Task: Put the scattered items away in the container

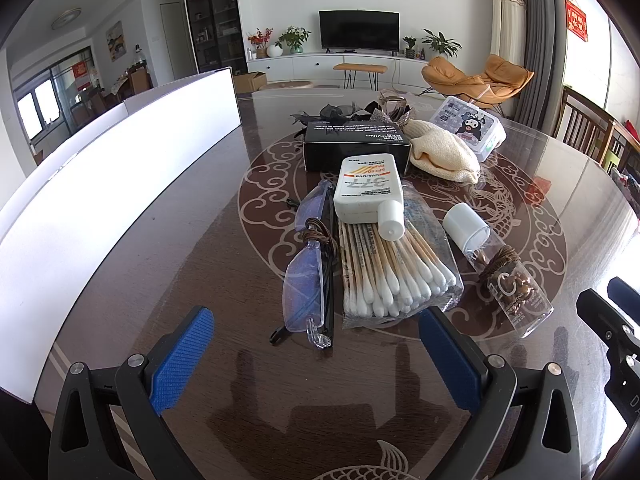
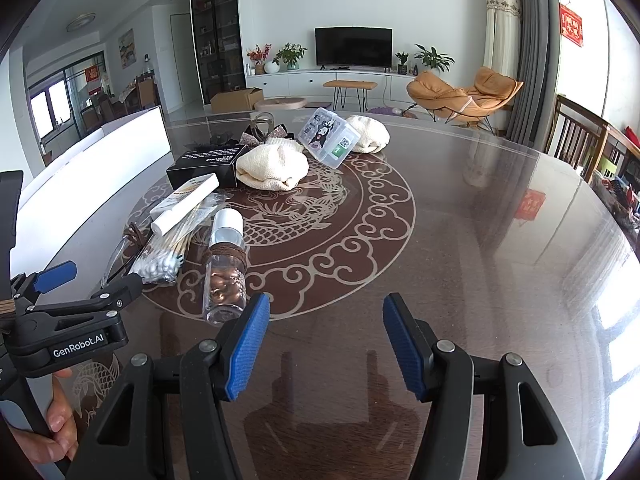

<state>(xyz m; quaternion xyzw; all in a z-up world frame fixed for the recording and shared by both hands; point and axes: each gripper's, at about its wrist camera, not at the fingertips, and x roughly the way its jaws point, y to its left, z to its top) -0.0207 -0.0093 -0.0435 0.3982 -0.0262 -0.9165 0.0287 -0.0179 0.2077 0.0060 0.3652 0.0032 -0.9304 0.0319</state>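
Observation:
Scattered items lie on a dark round table: folded glasses (image 1: 308, 272), a bag of cotton swabs (image 1: 396, 276), a white sunscreen bottle (image 1: 368, 192), a black box (image 1: 356, 148), a cream cloth (image 1: 444, 156), a clear cartoon case (image 1: 468, 126) and a clear capsule bottle (image 1: 508, 276). The white container (image 1: 100, 184) stands along the left. My left gripper (image 1: 316, 356) is open just short of the glasses and swabs, holding nothing. My right gripper (image 2: 326, 348) is open over bare table, with the capsule bottle (image 2: 224, 268) just left of its left finger.
Hair bows (image 2: 260, 134) and a second cream cloth (image 2: 368, 134) lie at the far side of the pile. A person's hand (image 2: 60, 420) holds the left gripper (image 2: 90, 280). A wooden chair (image 2: 580, 136) stands past the table's right edge. Bare tabletop (image 2: 480, 240) stretches right.

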